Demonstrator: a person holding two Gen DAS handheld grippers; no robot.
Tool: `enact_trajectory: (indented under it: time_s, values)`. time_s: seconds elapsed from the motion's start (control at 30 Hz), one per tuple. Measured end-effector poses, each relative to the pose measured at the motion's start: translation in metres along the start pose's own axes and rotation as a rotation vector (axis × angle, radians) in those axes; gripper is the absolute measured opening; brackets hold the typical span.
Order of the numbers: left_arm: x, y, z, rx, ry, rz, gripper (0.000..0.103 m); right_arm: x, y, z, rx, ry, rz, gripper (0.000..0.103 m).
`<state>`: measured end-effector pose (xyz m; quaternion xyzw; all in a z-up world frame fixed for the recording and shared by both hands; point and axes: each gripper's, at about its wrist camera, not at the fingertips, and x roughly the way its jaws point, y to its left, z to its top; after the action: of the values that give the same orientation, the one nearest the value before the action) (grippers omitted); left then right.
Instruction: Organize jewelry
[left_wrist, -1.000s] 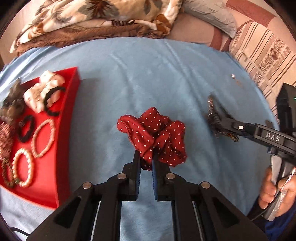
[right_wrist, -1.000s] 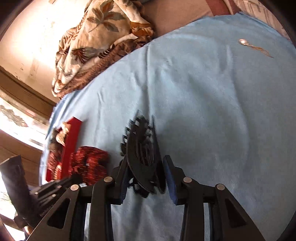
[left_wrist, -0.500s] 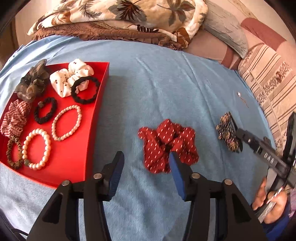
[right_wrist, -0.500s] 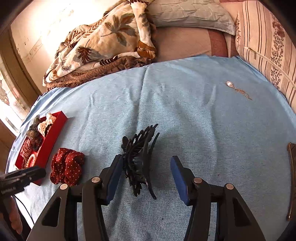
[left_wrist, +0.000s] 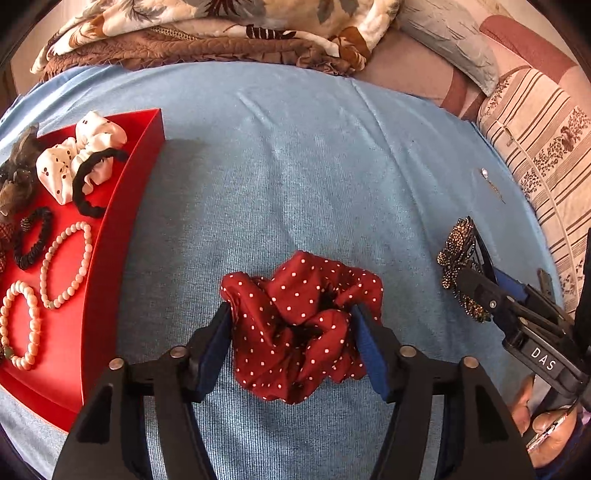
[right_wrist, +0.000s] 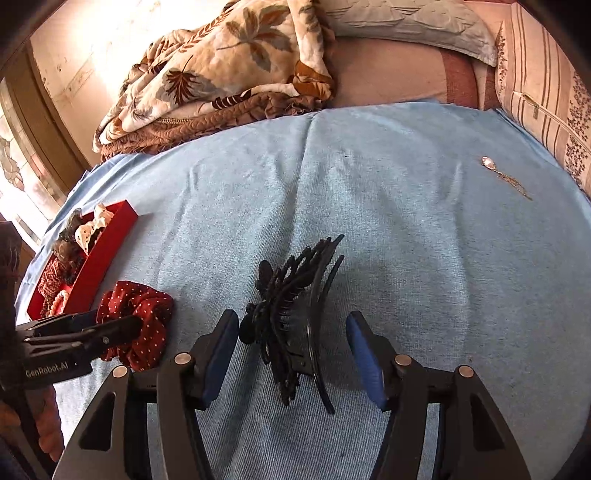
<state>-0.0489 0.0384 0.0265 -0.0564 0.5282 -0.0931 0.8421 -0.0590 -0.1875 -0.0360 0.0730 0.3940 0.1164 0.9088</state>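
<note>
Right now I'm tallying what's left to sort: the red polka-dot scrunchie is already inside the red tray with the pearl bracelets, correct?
Not quite. The red polka-dot scrunchie lies on the blue cloth beside the red tray, between the fingers of the left hand-held gripper, as the left wrist view shows. The pearl bracelets are indeed in the tray.

A crumpled dark-red white-dotted fabric scrunchie is seen low at centre. A black toothed plastic claw clip lies on its side, lower centre of the right view.
</note>
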Motion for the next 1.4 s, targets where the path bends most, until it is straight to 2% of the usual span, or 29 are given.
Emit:
enact_trajectory:
  time_s: [0.03,0.07,0.1,0.13,0.5,0.77,1.07,1.27,1.4]
  values:
    - [0.0,-0.001,0.0,0.002,0.006,0.001,0.028,0.001,0.001,0.0,-0.007,-0.001,-0.004,0.06]
    - [0.001,-0.001,0.0,0.004,0.02,0.002,0.018,0.002,0.002,0.0,-0.013,0.001,-0.006,0.044]
    - [0.001,-0.001,0.001,-0.001,0.03,-0.006,0.014,0.003,0.004,-0.001,-0.022,0.008,-0.005,0.036]
    - [-0.002,0.001,0.0,-0.01,0.028,-0.017,0.013,0.003,0.004,-0.001,-0.025,0.004,-0.009,0.036]
    - [-0.074,0.004,-0.019,-0.03,-0.098,-0.041,0.012,-0.022,0.008,-0.008,-0.014,-0.063,0.002,0.035]
    - [-0.13,0.026,-0.045,-0.042,-0.193,0.025,0.012,-0.056,0.031,-0.031,-0.024,-0.087,0.031,0.035]
    - [-0.167,0.054,-0.065,-0.106,-0.253,0.053,0.012,-0.089,0.063,-0.043,-0.042,-0.1,0.081,0.035]
    - [-0.202,0.072,-0.077,-0.114,-0.343,0.148,0.012,-0.112,0.1,-0.044,-0.116,-0.128,0.116,0.035]
    - [-0.215,0.091,-0.083,-0.147,-0.368,0.21,0.012,-0.122,0.126,-0.047,-0.171,-0.136,0.133,0.035]
